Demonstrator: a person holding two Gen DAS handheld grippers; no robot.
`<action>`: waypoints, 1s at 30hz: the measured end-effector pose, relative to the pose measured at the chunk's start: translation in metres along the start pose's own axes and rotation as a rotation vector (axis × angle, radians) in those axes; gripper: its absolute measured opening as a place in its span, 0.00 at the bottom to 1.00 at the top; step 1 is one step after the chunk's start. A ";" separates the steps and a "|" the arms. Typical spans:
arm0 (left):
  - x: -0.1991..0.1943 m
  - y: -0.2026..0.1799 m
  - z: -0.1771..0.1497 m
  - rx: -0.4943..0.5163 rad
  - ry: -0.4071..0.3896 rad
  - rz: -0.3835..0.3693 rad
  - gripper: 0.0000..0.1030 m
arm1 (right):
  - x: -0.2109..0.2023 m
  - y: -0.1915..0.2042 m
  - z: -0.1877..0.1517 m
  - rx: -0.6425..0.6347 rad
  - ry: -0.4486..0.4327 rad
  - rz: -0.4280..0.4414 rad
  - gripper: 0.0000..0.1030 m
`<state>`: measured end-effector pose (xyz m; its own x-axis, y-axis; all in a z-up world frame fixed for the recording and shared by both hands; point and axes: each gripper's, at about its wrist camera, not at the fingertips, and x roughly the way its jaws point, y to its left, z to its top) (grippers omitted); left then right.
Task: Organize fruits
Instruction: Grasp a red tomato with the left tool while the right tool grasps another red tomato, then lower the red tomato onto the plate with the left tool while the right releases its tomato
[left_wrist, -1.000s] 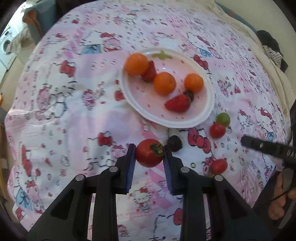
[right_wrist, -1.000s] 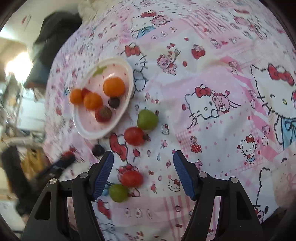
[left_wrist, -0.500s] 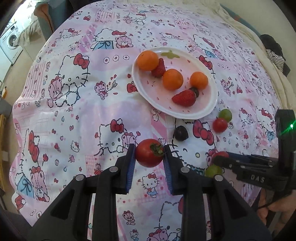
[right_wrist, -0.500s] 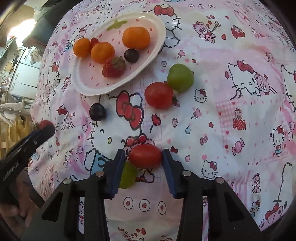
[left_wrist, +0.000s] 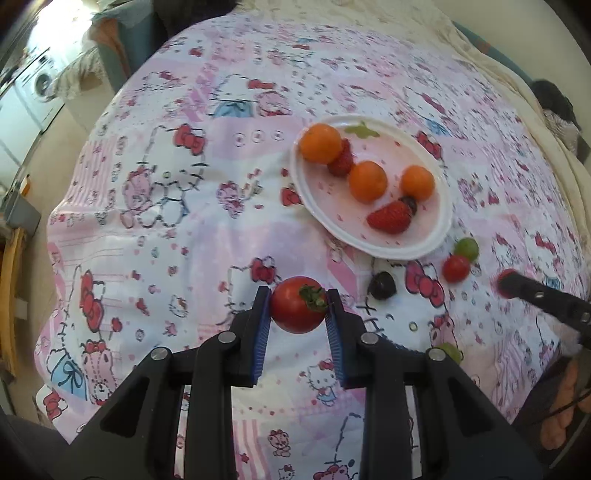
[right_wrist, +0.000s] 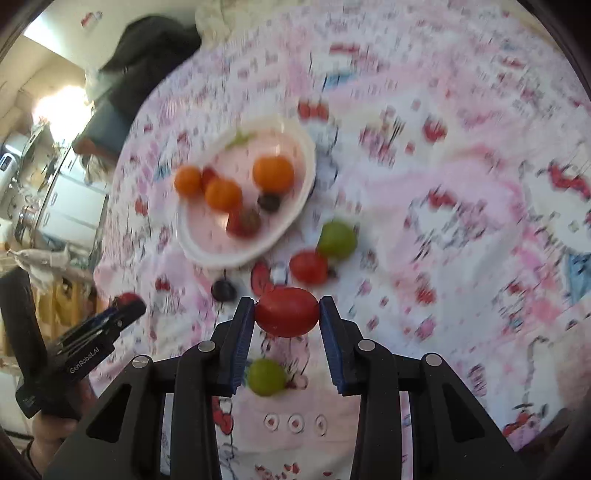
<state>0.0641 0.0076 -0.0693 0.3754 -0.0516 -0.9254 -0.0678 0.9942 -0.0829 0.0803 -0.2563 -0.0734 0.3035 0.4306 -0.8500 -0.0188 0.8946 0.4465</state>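
Plate (left_wrist: 439, 236) on the patterned cloth (left_wrist: 184, 221) already held three oranges, two strawberries and a dark grape. Left outside it, just beside its near rim: a green grape (left_wrist: 466, 248), a small tomato (left_wrist: 456, 268), a dark grape (left_wrist: 382, 285); another green grape (right_wrist: 266, 376) lay nearer. Roughly half done, I judged.

Left gripper (left_wrist: 298, 308) was clamped on a stemmed tomato (left_wrist: 295, 304), held above the cloth short of the plate. Right gripper (right_wrist: 286, 314), its jaws just closed, pinched an oblong tomato (right_wrist: 286, 312) clear of the cloth.
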 end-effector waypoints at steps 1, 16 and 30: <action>0.000 0.003 0.002 -0.014 0.001 0.003 0.24 | -0.004 0.000 0.002 -0.002 -0.020 -0.007 0.37; -0.031 0.013 0.064 -0.048 -0.115 -0.046 0.25 | -0.049 0.013 0.057 -0.037 -0.245 0.133 0.37; 0.007 -0.024 0.133 0.100 -0.119 -0.056 0.25 | 0.008 0.026 0.117 -0.076 -0.161 0.120 0.37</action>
<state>0.1914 -0.0044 -0.0242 0.4835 -0.1019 -0.8694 0.0463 0.9948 -0.0909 0.1937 -0.2437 -0.0365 0.4426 0.5150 -0.7340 -0.1341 0.8474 0.5137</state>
